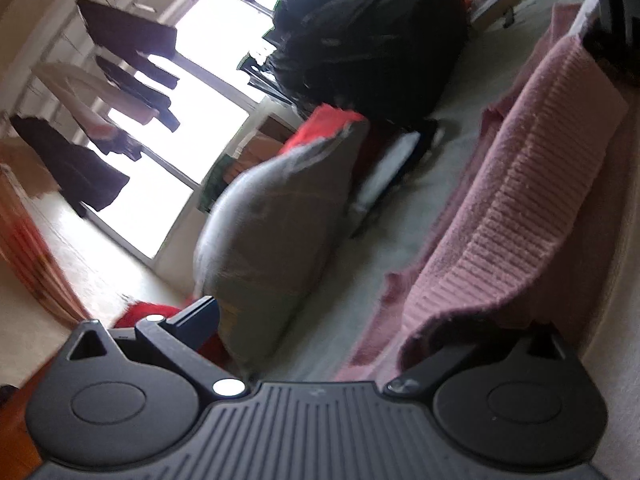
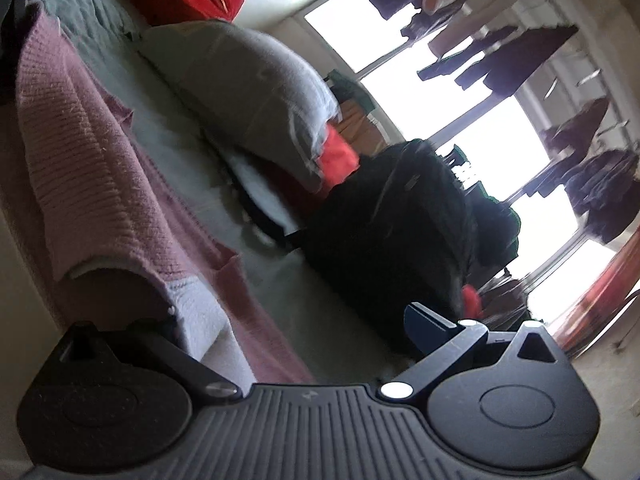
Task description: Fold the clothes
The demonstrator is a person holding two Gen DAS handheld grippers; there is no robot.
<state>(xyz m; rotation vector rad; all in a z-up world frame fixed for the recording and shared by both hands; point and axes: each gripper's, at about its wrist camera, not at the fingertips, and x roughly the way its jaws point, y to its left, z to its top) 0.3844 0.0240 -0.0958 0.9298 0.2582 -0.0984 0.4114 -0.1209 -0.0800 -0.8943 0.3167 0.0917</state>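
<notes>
I have the pink knitted sweater (image 1: 532,184) strung between my two tools above the bedspread (image 1: 432,184), its long axis running tool to tool. The left gripper (image 1: 348,320) stands spread, one finger lost under the knit; the right gripper (image 2: 288,320) likewise, so I cannot tell if either truly pinches. The grey pillow (image 2: 240,92) lies well beyond the sweater.

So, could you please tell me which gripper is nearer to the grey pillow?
Left. The left gripper has the grey pillow right beside one of its fingers. The right gripper is level with the black backpack, with the pillow farther along.
</notes>
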